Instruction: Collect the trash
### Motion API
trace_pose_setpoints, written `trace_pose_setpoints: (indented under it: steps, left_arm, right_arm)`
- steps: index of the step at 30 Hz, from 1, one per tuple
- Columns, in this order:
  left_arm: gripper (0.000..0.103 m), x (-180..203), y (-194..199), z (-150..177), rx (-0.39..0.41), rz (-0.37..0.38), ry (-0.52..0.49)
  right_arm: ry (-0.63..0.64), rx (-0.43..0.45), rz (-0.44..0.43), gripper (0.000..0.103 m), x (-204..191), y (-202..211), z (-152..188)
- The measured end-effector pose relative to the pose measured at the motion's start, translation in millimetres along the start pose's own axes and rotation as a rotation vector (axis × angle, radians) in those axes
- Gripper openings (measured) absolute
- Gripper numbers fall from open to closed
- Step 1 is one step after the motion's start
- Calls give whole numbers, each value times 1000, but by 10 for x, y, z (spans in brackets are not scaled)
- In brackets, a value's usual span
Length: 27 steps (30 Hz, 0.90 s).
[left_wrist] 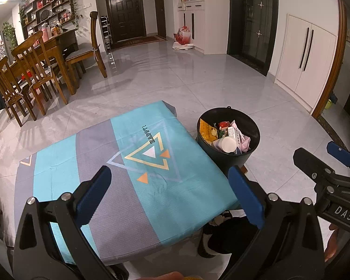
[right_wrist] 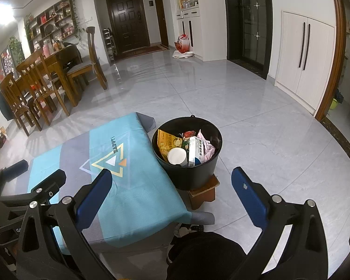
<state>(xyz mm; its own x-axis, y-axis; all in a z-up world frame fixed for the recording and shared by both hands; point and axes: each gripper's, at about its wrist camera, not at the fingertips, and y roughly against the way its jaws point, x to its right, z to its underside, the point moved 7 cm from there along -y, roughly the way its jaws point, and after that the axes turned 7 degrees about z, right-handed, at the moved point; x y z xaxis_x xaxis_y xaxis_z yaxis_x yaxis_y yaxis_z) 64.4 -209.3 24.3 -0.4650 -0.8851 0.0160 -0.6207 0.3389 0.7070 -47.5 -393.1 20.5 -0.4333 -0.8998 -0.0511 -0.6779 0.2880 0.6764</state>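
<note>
While both claws gape, paper cup (right_wrist: 176,156) mouth-up, perhaps tilted, in bucket (right_wrist: 193,175).

table (left_wrist: 93,163): patterned cloth (left_wrist: 151,154) only | stool (right_wrist: 204,192): black bin (right_wrist: 186,177)

Black round trash bucket (right_wrist: 198,172), upright and open-topped, standing on a small brown wooden stool (right_wrist: 204,192) on the floor, just beside the right edge of the cloth-covered table (right_wrist: 137,193), near its far right corner. Contents fill the bucket to just below the rim. Yellow snack wrapper (right_wrist: 166,141) leans against the inner left wall. White paper cup (right_wrist: 176,156) lies on its side at the near wall, mouth facing outward. White carton with blue print (right_wrist: 196,150) stands tilted beside the cup. Crumpled pale pink paper (right_wrist: 206,145) occupies the right side. Red wrapper (right_wrist: 189,134) lies at the far side, with small green scraps beside it.
</note>
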Motion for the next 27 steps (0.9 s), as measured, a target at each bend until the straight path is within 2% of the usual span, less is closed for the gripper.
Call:
trace_pose_setpoints:
  steps: [27]
  left_arm:
    - [100, -43, -74, 50, -14, 4, 4]
  right_arm:
    - [2, -8, 8, 100, 13, -87, -19]
